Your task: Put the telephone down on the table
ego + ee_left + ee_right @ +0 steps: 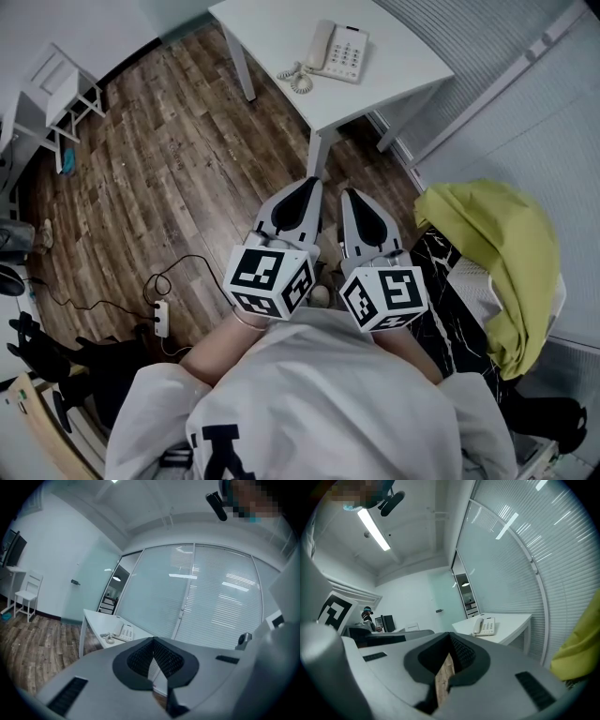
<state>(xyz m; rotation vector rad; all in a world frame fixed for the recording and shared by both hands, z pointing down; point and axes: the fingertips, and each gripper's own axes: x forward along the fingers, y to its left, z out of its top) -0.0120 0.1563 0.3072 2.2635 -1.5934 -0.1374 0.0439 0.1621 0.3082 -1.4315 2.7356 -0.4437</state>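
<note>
1. Left gripper [306, 190]: jaws pressed together, nothing between them, pointing forward over the wooden floor [141, 169].
2. Telephone [337, 52] sits on the white table [403, 66], straight ahead and well apart from both grippers. The handset's [321, 45] long axis runs away from the person.
3. Right gripper [356, 199]: jaws clamped together, empty. Neither looks clearly nearer.
</note>
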